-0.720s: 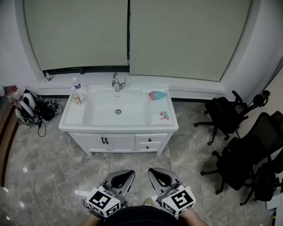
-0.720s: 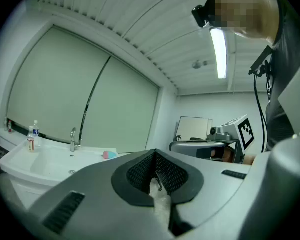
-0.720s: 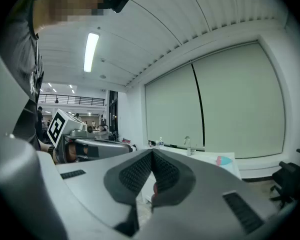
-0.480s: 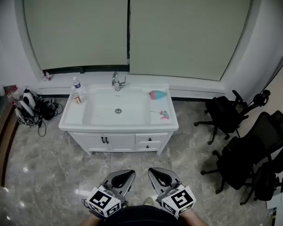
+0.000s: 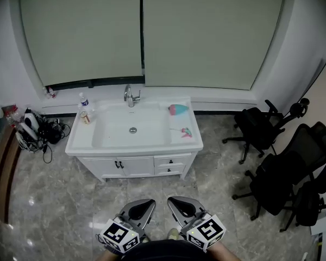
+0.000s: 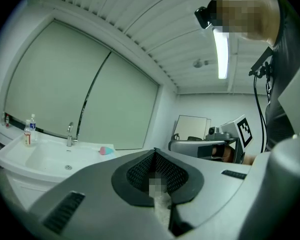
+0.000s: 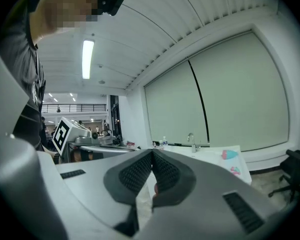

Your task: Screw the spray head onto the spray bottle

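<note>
1. Left gripper (image 5: 143, 205) and right gripper (image 5: 179, 204): both pairs of jaws are pressed together with nothing between them. They sit side by side, well short of the white vanity basin unit (image 5: 100, 166).
2. Bare grey marble floor (image 5: 54, 200) runs up to the vanity's front edge. Black office chairs (image 5: 271, 178) crowd its right side, and a cable tangle (image 5: 35, 129) its left.
3. Teal-and-pink spray bottle (image 5: 179, 109) lies at the vanity's back right corner. The small pink-and-teal spray head (image 5: 186, 132) lies apart from it, nearer the front edge.
4. Only the gripper views show the ceiling strip light (image 6: 221, 54); only the head view shows the floor.
</note>
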